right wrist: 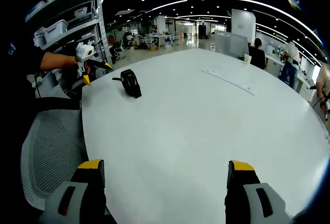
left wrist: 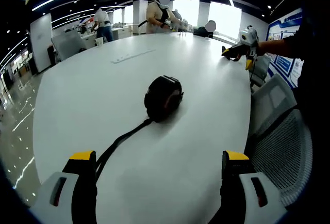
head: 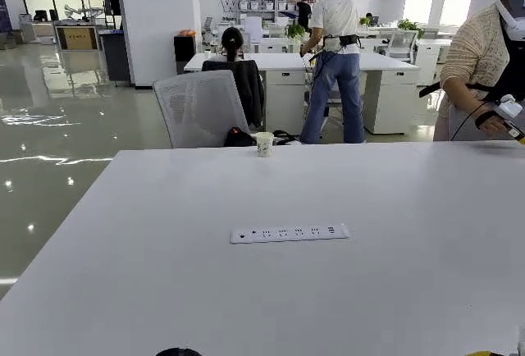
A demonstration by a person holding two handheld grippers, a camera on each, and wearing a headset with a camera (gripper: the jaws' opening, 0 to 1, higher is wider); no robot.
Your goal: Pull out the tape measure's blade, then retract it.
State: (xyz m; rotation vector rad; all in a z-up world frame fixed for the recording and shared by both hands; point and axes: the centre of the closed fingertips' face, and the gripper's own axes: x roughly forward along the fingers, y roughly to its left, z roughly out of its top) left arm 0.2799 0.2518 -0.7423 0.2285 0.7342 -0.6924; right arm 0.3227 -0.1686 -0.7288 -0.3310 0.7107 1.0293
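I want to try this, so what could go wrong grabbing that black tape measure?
The tape measure lies near the table's edge, so a push from the open left gripper might slide it off. Its strap trails toward that gripper and could snag a jaw. The right gripper is far away, so it can't steady it yet.

White table (head: pixel 164 290) bears tape measure (left wrist: pixel 163 97), power strip (head: pixel 289 233), paper cup (head: pixel 264 143).

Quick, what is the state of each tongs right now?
Left tongs: open, empty; the tape measure lies ahead, untouched.
Right tongs: open, empty.
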